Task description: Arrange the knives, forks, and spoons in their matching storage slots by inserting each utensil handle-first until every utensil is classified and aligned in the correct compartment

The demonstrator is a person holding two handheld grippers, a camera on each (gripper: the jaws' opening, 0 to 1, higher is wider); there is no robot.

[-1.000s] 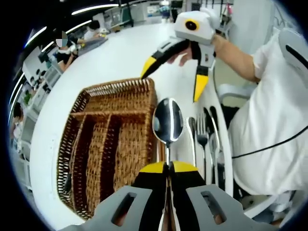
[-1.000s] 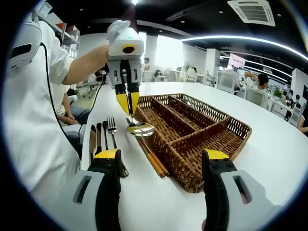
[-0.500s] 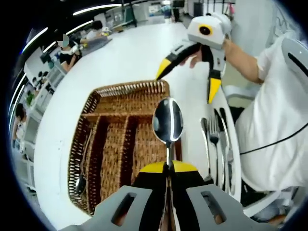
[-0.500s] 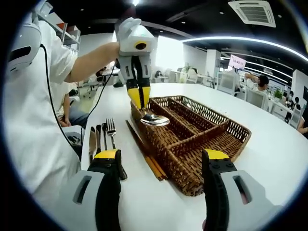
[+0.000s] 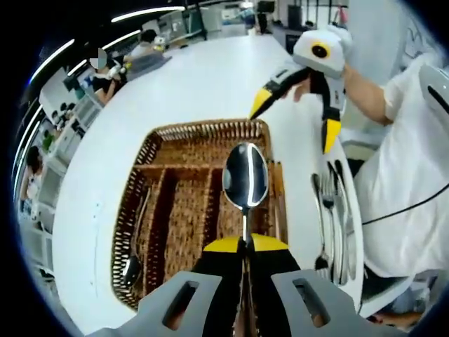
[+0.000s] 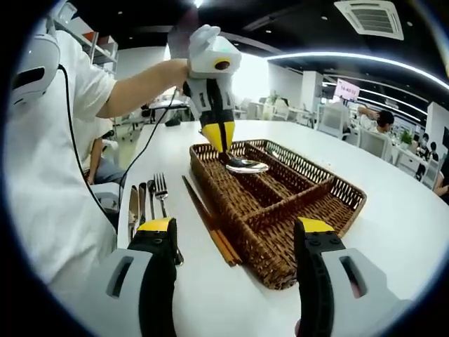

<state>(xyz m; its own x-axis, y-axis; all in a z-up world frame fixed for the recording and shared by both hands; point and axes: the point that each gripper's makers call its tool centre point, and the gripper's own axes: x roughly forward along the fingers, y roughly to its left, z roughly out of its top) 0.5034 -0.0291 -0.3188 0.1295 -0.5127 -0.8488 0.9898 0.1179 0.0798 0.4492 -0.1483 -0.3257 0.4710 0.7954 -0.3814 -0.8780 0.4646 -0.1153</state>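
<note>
We see the left gripper (image 5: 245,246) clamped on a spoon (image 5: 245,177), bowl out over the basket (image 5: 184,144), while the right gripper (image 6: 235,232) hangs wide open, holding nothing.

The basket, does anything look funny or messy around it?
Nothing is spilled or broken. The wicker basket sits flat on the table. Chopsticks lie right beside it, and a fork and knives wait in a neat row.
</note>
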